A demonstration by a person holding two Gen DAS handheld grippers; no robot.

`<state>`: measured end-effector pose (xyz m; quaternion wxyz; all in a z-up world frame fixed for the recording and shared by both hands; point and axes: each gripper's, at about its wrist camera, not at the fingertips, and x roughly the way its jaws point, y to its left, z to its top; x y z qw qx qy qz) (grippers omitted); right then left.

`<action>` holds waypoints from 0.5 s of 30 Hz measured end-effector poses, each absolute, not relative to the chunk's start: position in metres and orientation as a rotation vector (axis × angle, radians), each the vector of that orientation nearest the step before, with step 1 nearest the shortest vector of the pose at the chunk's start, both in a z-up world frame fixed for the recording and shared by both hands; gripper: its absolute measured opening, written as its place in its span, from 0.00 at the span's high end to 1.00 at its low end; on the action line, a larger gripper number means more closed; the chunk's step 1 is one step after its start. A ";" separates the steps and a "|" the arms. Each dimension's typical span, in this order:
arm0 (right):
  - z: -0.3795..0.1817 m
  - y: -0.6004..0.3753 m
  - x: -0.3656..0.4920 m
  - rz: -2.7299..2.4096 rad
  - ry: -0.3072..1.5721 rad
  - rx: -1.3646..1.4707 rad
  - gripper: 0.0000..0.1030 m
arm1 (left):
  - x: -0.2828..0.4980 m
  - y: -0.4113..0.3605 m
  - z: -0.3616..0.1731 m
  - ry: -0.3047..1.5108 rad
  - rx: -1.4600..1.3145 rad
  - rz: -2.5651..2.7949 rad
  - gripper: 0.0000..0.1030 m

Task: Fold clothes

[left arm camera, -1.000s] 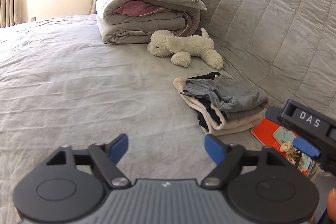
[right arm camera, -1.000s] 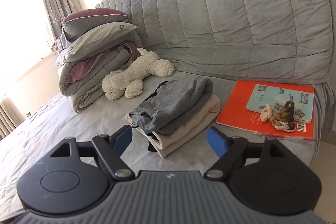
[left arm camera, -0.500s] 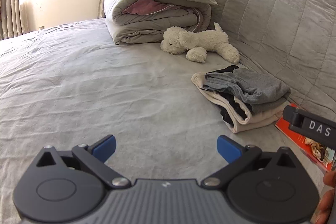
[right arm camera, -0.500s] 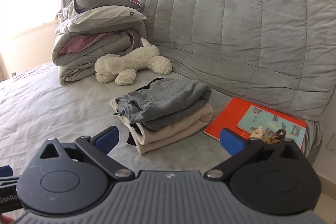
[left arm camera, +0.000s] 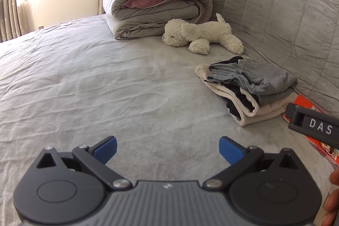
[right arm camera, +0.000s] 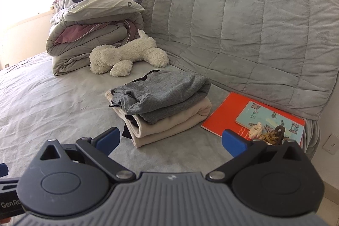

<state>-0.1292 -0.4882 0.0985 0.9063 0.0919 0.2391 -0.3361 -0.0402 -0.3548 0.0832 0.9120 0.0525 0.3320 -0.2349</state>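
Note:
A stack of folded clothes [right arm camera: 165, 107], grey on top of black and cream, lies on the grey bed [right arm camera: 53, 107] near the headboard. It also shows in the left wrist view [left arm camera: 250, 88] at the right. My left gripper [left arm camera: 167, 147] is open and empty over bare sheet [left arm camera: 106, 86], left of the stack. My right gripper [right arm camera: 170, 140] is open and empty, a little short of the stack's near edge. Part of the right gripper's body [left arm camera: 313, 126] shows at the right edge of the left wrist view.
A white plush dog [right arm camera: 129, 56] lies behind the stack. A folded duvet with pillows [right arm camera: 93, 35] is piled at the back left. An orange book [right arm camera: 250, 120] with a teal booklet and a small knotted cord sits right of the stack. The quilted headboard [right arm camera: 243, 25] rises behind.
Both grippers have opened wider and pulled back a little from the stack. The stack has not moved.

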 end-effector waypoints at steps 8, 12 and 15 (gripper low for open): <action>0.098 -0.488 -0.128 -0.703 0.500 0.188 0.00 | -0.040 -0.355 0.081 0.693 0.105 -0.485 0.00; 0.097 -0.488 -0.127 -0.705 0.508 0.188 0.00 | -0.041 -0.357 0.081 0.693 0.115 -0.489 0.00; 0.096 -0.487 -0.126 -0.708 0.515 0.181 0.00 | -0.042 -0.358 0.080 0.695 0.116 -0.492 0.01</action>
